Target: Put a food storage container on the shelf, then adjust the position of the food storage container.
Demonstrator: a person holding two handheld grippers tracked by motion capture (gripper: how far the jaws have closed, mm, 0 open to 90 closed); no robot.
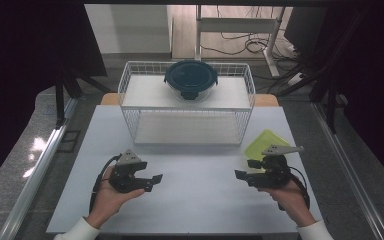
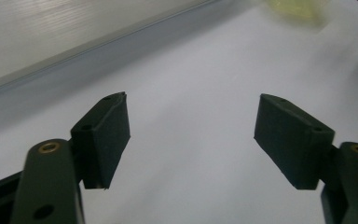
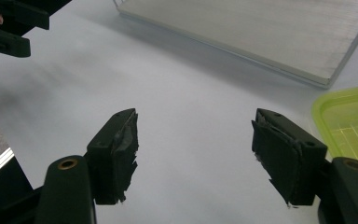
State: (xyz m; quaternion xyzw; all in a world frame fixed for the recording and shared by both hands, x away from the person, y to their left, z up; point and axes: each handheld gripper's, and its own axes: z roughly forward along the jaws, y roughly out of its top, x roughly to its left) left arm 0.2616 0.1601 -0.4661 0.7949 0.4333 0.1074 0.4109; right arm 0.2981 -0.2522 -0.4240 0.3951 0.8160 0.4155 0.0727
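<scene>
Held both hand-held grippers, left [image 1: 152, 180] and right [image 1: 243, 169], spread empty; risked nudging yellow-green lid [image 1: 263, 142] off surface [image 1: 200, 200].

High overhead, forward-down; tongs cameras close, sharing yellow-green lid [image 3: 349, 126]

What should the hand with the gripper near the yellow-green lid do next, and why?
Probably ease the right hand-held gripper a little toward the yellow-green lid. Its jaws stand open with nothing between them, and the lid lies flat on the table just beside it, the nearest thing to either gripper. The left hand-held gripper is also open and empty, far from the lid.
</scene>
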